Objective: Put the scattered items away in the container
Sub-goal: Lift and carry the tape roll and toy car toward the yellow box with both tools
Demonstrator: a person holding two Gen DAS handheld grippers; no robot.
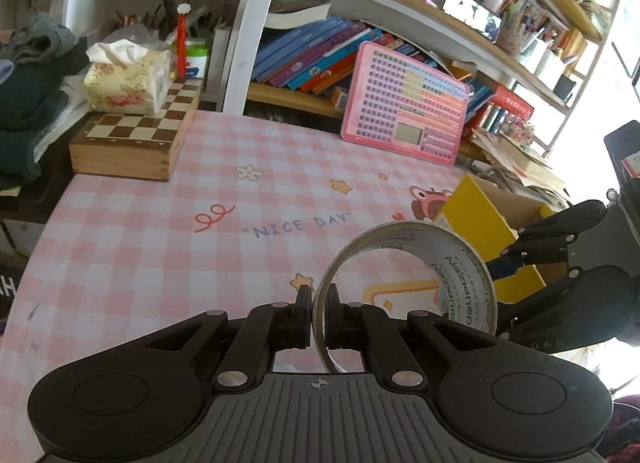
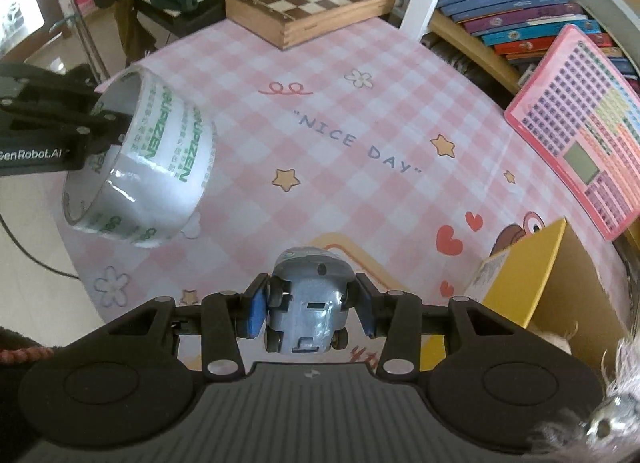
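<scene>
Though both show tape (image 1: 404, 287), only right shows car (image 2: 306, 311).

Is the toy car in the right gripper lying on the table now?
No, the right gripper holds the toy car between its fingers, above the checked tablecloth.
</scene>
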